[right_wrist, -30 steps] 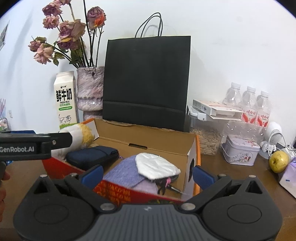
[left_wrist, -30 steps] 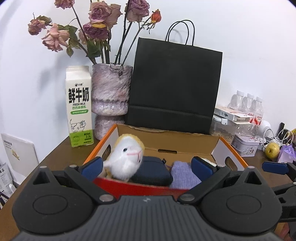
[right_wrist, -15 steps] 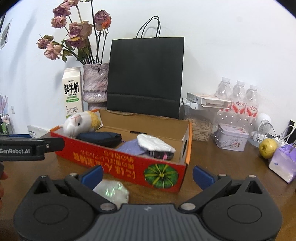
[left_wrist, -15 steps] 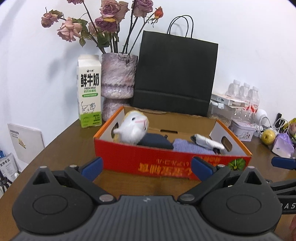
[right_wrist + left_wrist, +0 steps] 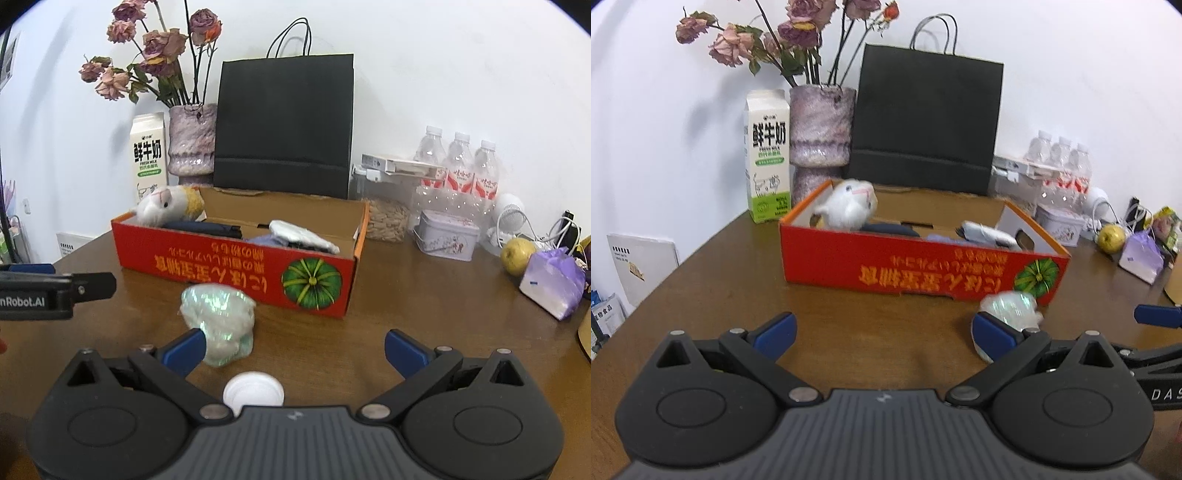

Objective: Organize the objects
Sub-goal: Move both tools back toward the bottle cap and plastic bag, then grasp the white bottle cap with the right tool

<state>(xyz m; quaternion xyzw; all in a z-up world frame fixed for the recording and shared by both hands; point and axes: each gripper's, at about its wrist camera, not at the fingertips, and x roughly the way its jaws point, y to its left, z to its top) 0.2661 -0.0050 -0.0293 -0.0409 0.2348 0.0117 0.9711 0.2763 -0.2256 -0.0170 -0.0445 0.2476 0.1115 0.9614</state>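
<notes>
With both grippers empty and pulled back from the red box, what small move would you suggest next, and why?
I would probably shift the right gripper a little to its left and centre it on the shiny crumpled bag. That bag lies on the table outside the red box, against the gripper's left fingertip, and both grippers stand open with nothing held.

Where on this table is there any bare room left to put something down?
Bare wood lies left of the red box, between it and the milk carton, running to the table edge. More lies right of the box, before the tin and apple. The back wall is crowded, and a shiny bundle and white cap sit in front.
</notes>
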